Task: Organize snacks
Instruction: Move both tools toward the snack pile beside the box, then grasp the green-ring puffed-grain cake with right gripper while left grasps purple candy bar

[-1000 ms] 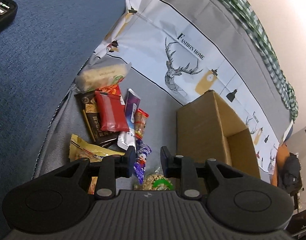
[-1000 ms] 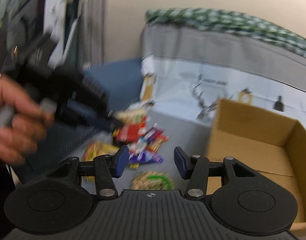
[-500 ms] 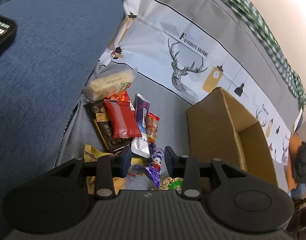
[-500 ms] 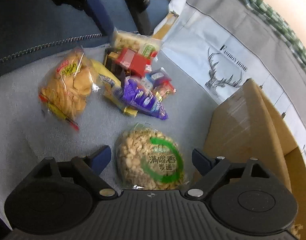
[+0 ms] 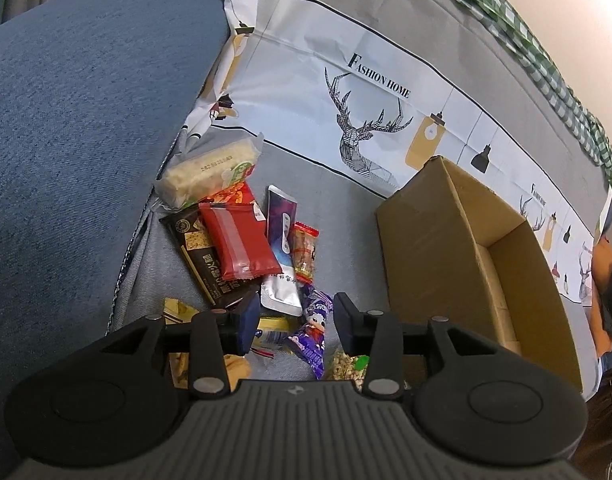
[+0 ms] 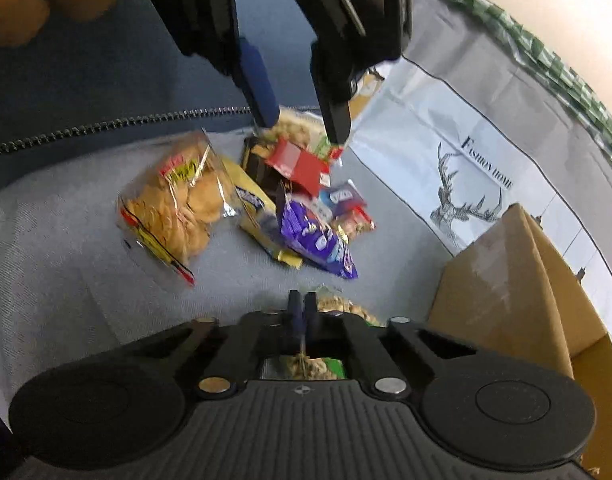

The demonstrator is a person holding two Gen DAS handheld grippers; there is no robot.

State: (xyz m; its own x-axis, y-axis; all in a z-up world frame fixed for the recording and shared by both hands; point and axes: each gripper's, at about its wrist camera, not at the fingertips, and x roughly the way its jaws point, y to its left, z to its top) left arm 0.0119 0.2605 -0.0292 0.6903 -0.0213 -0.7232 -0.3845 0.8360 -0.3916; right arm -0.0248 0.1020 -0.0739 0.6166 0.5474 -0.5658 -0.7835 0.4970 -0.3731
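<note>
Left wrist view: the left gripper [image 5: 296,322] hangs above the snack pile, its fingers [image 5: 249,320] apart with nothing between them; beneath lie a red foil snack packet [image 5: 242,240] on a dark brown chocolate-wafer pack [image 5: 202,256], a pale cracker pack in clear wrap [image 5: 210,170] nearest the blue sofa cushion [image 5: 86,120], a purple cartoon-print candy bag [image 5: 312,336], and a silver-and-purple pouch [image 5: 282,248]; all rest on the grey sofa seat cover [image 5: 338,208]. An open brown cardboard box [image 5: 466,260] stands just beside the pile, on the side away from the cushion.

Right wrist view: the right gripper [image 6: 302,314] has its fingers [image 6: 294,312] together, clamped on the clear bag of puffed grain with a green label [image 6: 338,306], which sits at the near edge of the pile, close to the cardboard box [image 6: 506,280]; a clear bag of golden round crisps [image 6: 178,204] lies apart from the box, beside a yellow wrapper [image 6: 258,220]; the left gripper [image 6: 302,120] appears overhead, open, over the red packet [image 6: 298,164]; the view is somewhat blurred.
</note>
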